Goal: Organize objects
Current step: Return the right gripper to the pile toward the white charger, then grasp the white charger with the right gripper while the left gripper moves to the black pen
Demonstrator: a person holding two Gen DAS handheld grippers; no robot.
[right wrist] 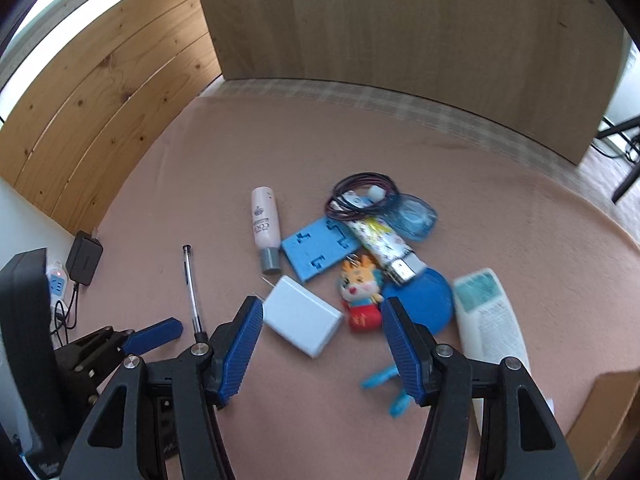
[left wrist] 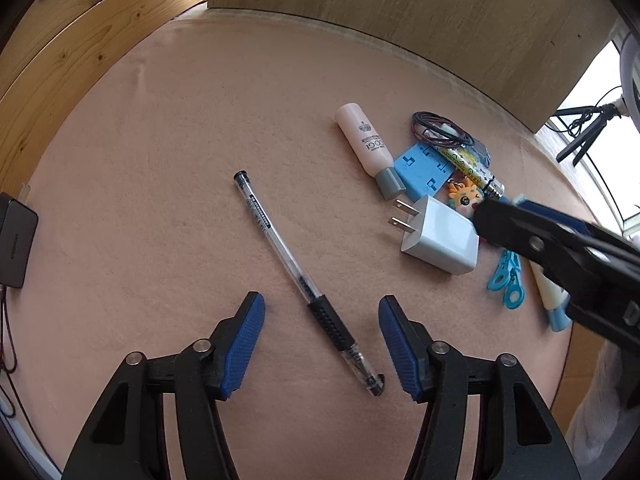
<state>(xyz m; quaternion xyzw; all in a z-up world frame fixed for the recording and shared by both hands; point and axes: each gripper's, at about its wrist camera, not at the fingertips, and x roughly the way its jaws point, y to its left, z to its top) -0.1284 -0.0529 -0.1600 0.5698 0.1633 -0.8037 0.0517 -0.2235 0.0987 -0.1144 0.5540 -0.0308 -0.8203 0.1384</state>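
A clear pen [left wrist: 304, 280] with a black grip lies loose on the pink cloth, its grip end between the blue pads of my open left gripper [left wrist: 322, 340]. To the right sits a pile: white charger [left wrist: 438, 236], pink bottle [left wrist: 368, 146], blue plastic piece [left wrist: 424, 170], coiled cable [left wrist: 438, 130], cartoon keychain [left wrist: 464, 196]. My right gripper [right wrist: 322, 344] hangs open above the charger [right wrist: 302, 320] and the keychain [right wrist: 360, 296], holding nothing. The pen [right wrist: 191, 284] lies to its left, beside the left gripper's blue fingertip [right wrist: 156, 334].
Wooden panels [right wrist: 380, 20] wall the back and left of the cloth. A black adapter [right wrist: 84, 258] and power strip [right wrist: 56, 284] lie at the left edge. A white tube [right wrist: 492, 320], blue disc [right wrist: 424, 300], patterned lighter [right wrist: 384, 248] and blue clips [left wrist: 506, 280] crowd the right side. A cardboard box [right wrist: 612, 412] stands at right.
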